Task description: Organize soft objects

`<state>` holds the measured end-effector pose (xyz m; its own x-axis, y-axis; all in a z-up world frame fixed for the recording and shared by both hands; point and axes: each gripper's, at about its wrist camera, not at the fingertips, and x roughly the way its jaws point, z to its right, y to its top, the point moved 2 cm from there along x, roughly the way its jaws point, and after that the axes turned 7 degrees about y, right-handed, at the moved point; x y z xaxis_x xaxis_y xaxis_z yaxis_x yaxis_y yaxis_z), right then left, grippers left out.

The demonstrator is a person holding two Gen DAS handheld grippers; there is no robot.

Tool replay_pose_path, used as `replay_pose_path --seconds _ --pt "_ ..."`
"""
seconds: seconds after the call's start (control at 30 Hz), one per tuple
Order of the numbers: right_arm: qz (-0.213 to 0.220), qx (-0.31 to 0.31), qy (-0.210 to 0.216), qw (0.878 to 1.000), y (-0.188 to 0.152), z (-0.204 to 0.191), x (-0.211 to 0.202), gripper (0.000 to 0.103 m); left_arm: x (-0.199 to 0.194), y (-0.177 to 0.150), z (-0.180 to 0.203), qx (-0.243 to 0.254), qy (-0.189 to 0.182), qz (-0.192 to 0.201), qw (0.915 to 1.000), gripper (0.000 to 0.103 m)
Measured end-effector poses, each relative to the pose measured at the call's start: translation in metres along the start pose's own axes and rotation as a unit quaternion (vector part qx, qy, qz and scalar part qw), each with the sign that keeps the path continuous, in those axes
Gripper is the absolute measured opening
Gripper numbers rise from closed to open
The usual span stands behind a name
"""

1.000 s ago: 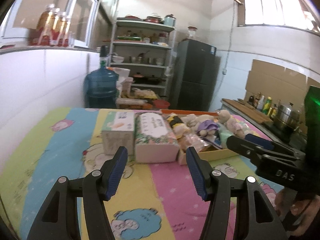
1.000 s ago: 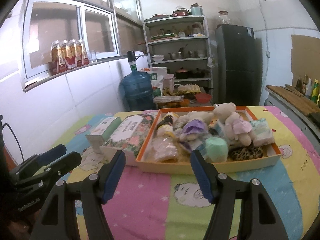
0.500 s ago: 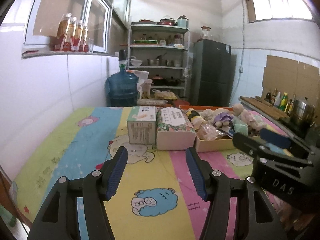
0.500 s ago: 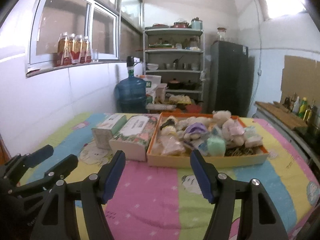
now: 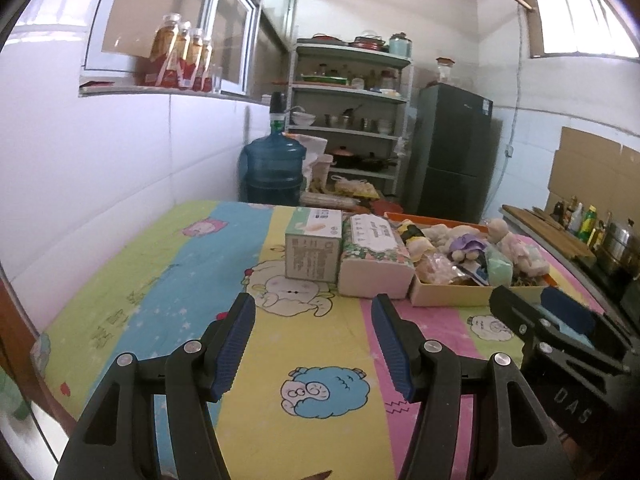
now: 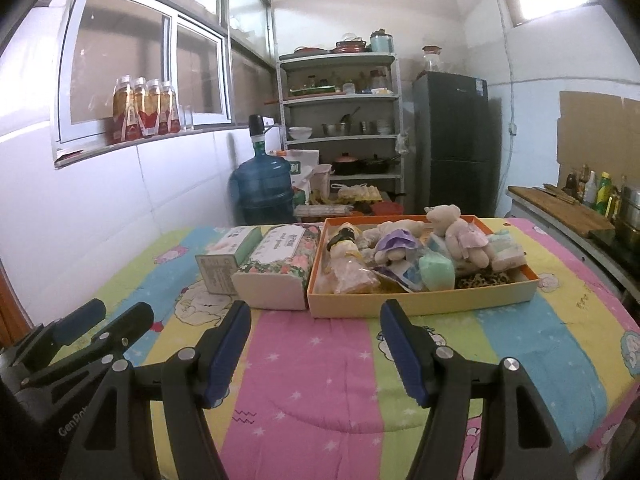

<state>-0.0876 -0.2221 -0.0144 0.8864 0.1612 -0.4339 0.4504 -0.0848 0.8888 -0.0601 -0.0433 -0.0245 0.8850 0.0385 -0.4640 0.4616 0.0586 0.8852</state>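
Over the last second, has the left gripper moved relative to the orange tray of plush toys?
Yes. The left gripper has pulled back toward the near edge of the table: the orange tray and the floral tissue box beside it now look smaller and farther off.

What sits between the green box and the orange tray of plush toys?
A floral tissue box, standing between the green box and the orange tray, as the right wrist view shows.

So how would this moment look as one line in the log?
left gripper: jaws open, empty | right gripper: jaws open, empty | soft toys: in orange tray
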Motion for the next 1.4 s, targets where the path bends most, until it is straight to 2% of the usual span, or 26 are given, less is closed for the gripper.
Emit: replay_pose_path --seconds 0.3,1.4 --pt "0.005 -0.007 -0.017 1.0 -0.003 -0.001 -0.007 0.067 -0.003 -0.004 0.002 0.017 0.023 0.002 0.9996 0.062" --pt "0.002 0.01 -0.007 1.0 -0.005 0.005 -0.013 0.067 -0.009 -0.008 0.007 0.021 0.021 0.002 0.9996 0.062"
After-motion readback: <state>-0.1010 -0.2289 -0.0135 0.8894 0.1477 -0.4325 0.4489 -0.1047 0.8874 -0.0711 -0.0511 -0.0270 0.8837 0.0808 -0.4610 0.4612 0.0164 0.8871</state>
